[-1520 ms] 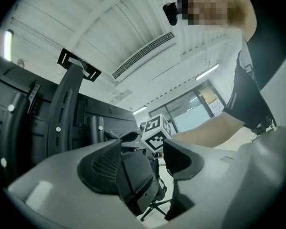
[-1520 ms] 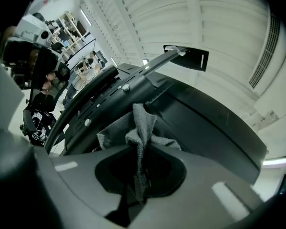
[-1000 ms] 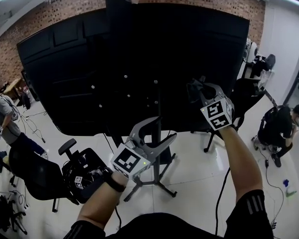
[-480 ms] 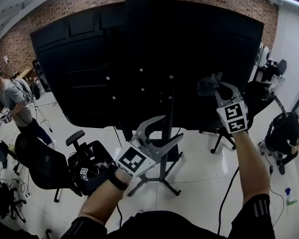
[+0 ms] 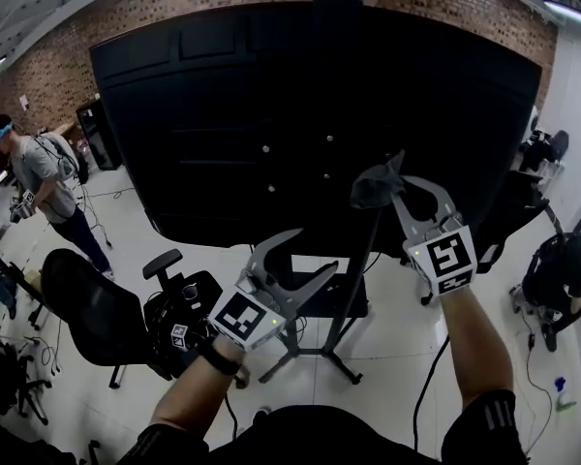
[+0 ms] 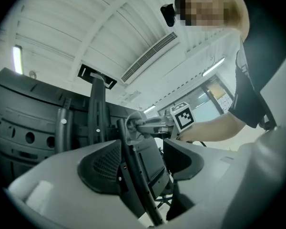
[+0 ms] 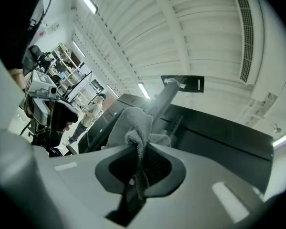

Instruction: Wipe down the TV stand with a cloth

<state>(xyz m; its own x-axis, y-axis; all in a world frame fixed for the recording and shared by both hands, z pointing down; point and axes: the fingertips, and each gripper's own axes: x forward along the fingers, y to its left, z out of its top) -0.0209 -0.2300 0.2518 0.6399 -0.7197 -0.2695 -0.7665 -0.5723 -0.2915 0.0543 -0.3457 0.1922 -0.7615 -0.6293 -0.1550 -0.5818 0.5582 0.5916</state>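
Brick-walled room, TV back (image 5: 271, 114) | right claw (image 7: 139, 149) clenched on cloth (image 7: 133, 123) near stand pole (image 5: 353, 289) | left claw (image 6: 143, 163) spread open

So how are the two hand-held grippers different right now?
The right hand-held gripper is shut on a grey cloth; the left hand-held gripper is open and empty. The right is held higher, up by the black TV; the left sits lower. Both are the same grey two-jaw tool.
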